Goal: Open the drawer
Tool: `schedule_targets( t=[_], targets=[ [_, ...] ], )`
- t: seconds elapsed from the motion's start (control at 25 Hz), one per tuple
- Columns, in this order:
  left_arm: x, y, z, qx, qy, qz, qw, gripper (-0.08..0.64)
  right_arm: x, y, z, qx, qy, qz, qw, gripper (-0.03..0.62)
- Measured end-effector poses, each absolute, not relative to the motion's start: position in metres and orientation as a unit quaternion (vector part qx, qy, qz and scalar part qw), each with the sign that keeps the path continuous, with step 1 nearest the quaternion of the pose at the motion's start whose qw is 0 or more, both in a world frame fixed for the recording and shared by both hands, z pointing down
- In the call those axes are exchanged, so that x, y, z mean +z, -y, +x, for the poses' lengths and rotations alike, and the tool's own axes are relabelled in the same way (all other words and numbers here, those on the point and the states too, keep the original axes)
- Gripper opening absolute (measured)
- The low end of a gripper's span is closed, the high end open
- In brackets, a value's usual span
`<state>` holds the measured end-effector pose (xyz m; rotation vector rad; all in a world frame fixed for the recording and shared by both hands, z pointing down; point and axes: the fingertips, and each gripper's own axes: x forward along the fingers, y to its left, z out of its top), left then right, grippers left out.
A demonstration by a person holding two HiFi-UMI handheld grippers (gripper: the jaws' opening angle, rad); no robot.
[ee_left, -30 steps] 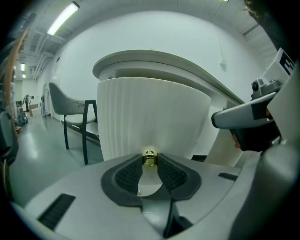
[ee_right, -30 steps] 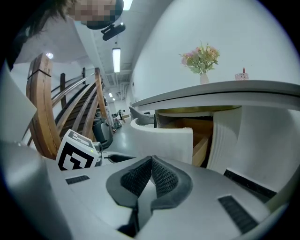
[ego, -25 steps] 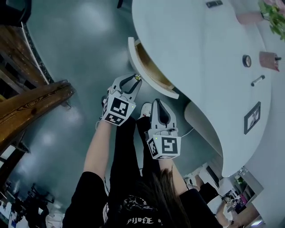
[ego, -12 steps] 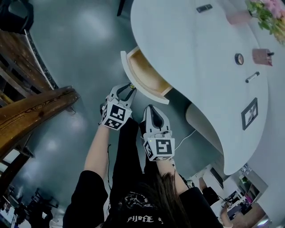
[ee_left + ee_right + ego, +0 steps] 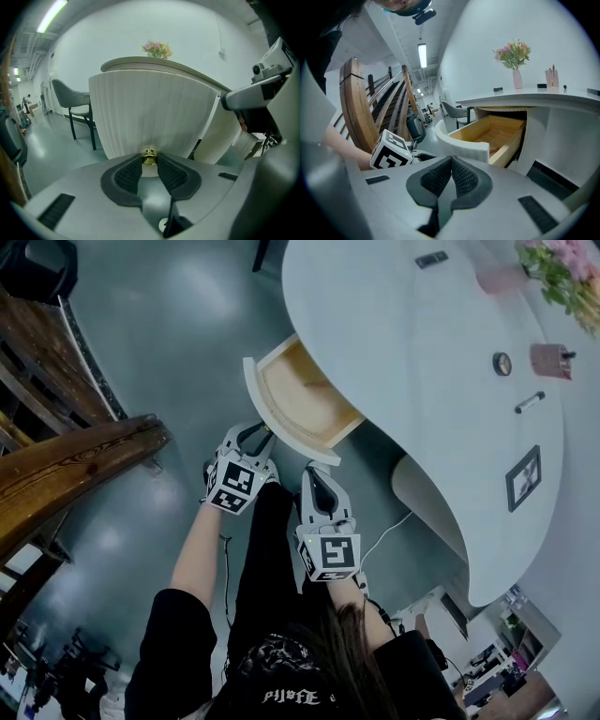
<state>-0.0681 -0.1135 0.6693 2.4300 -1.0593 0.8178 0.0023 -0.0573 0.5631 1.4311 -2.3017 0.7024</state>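
Drawer out over grey floor — left tool pinches knob, right tool closed.

In the head view the drawer juts from the desk toward eight o'clock, its knob between the left gripper's jaws, the right gripper near at four o'clock, flowers on the desk at one, wooden railing at nine.

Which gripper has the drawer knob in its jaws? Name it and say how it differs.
The left gripper: its jaws pinch the brass knob of the drawer. The right gripper hangs beside it, jaws closed on nothing.
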Motion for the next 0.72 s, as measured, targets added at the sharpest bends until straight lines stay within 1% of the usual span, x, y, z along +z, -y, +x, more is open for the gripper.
schedule_targets(
  t=[0.28, 0.72],
  targets=[
    [0.669, 0.093, -0.084, 0.31, 0.374, 0.853, 0.192, 0.114, 0.556, 0.041, -0.005, 0.254, 0.819, 0.485, 0.174, 0.026],
    [0.669, 0.086, -0.09, 0.315, 0.382, 0.845, 0.201, 0.114, 0.545, 0.032, -0.004, 0.256, 0.816, 0.488, 0.174, 0.026]
  ],
)
